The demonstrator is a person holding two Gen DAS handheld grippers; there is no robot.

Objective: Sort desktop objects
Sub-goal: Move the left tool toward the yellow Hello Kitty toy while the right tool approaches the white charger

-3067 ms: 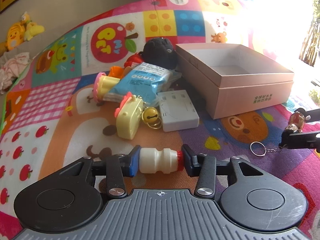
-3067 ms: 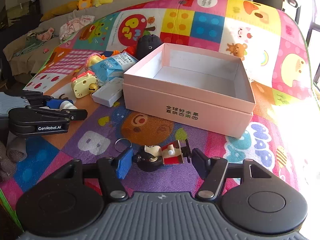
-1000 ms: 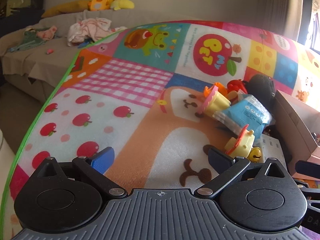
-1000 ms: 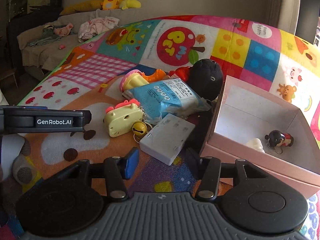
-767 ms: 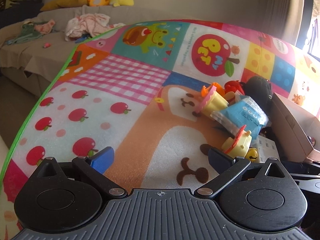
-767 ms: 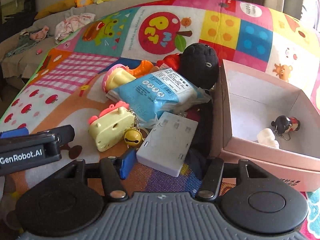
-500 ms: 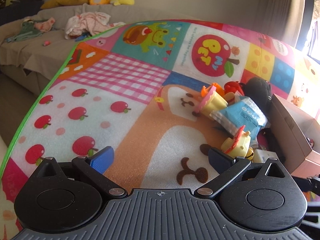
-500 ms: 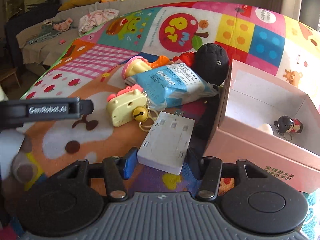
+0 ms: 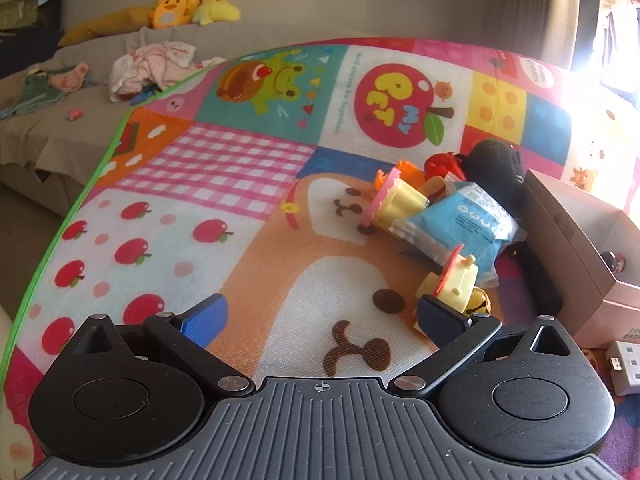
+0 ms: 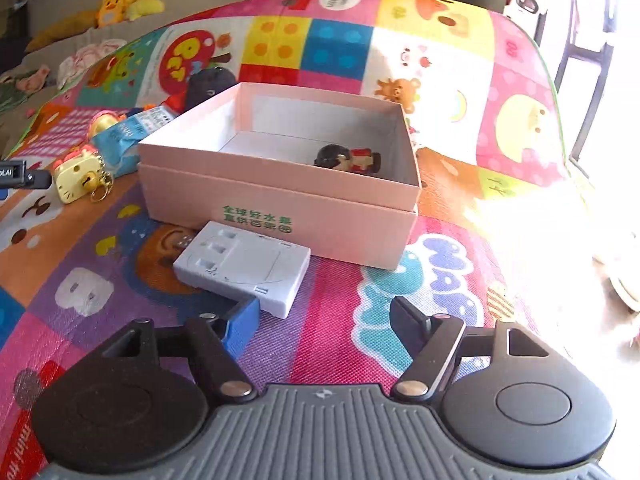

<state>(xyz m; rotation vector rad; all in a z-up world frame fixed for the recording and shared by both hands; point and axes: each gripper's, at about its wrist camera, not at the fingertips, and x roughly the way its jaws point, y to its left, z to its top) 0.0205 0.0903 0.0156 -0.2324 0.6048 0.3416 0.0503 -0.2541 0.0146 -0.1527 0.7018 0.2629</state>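
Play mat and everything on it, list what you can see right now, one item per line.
Play mat: one, multicoloured cartoon print, under everything.
Box: one, pink, open, on the mat.
Doll keychain: one, black hair, red outfit, inside the box.
Power adapter: one, white, on the mat in front of the box.
Yellow toy: one, yellow with pink trim, gold bell attached, left of the box.
Blue packet: one, blue, in the pile beside the box.
Cup toy: one, yellow with pink frill, beside the packet.
Black plush: one, behind the packet.
Left gripper: jaws open, empty.
Right gripper: jaws just opened, nothing between them.
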